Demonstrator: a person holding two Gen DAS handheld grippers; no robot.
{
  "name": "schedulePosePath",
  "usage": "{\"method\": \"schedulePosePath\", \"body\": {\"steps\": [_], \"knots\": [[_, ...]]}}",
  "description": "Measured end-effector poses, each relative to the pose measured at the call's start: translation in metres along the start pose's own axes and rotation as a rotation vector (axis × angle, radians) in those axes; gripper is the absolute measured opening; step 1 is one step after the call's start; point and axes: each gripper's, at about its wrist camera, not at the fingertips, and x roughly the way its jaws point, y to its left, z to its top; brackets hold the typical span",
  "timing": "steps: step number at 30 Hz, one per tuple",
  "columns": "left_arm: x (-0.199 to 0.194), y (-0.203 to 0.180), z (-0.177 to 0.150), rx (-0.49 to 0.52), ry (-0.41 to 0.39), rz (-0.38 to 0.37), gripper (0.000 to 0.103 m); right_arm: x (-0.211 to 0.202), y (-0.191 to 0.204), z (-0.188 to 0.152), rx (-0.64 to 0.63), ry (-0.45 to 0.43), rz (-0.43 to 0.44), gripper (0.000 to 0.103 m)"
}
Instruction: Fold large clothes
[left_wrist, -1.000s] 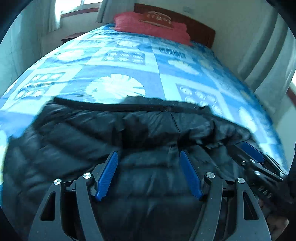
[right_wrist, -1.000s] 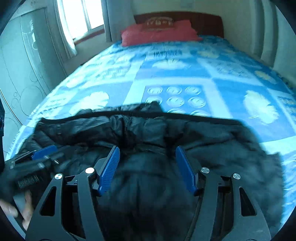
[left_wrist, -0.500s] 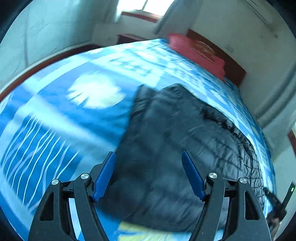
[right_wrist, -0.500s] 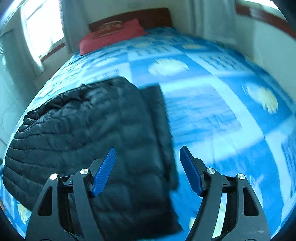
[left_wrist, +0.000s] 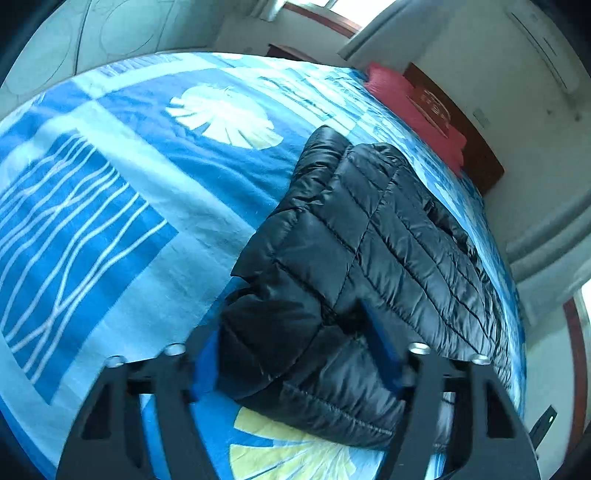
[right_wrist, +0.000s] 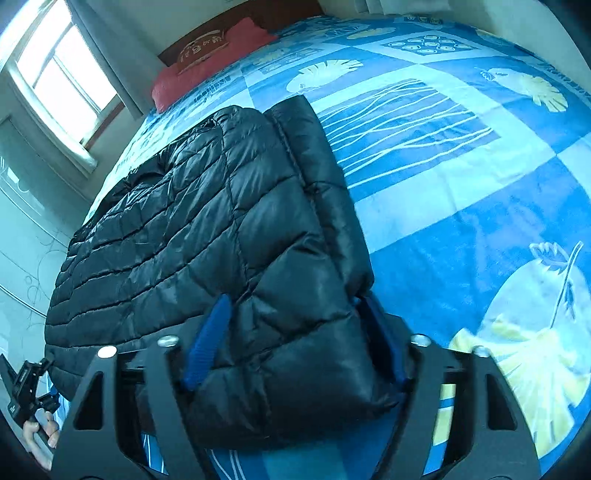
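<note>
Blue bedspread (left_wrist: 110, 206), black jacket (left_wrist: 388, 236) lengthwise, seemingly headboard-pointing

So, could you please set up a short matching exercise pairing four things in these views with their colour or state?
Things:
1. puffer jacket
2. pillow
3. bedspread
4. left gripper

Colour or state:
A. red, at the headboard end
B. open, fingers on either side of a jacket corner
C. black, quilted, lying on the bed
D. blue with pale leaf and line patterns

Pairs: 1-C, 2-A, 3-D, 4-B
</note>
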Motion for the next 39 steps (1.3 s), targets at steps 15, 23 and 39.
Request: {"method": "schedulePosePath", "body": {"steps": [15,23,39], "knots": [[-0.033,-0.016,-0.008,0.086,-0.068,-0.058,0.02,-0.033,0.015,-0.011,-0.044,-0.063,0.061,0.014],[-0.063,0.001,-0.027,0.087,-0.039,-0.072,0.02,-0.061,0.003,-0.038,-0.057,-0.035,0.085,0.014],[-0.072,0.022,-0.047,0.116,0.021,-0.051,0.029,-0.071,-0.017,-0.064,-0.019,0.013,0.095,0.026]]}}
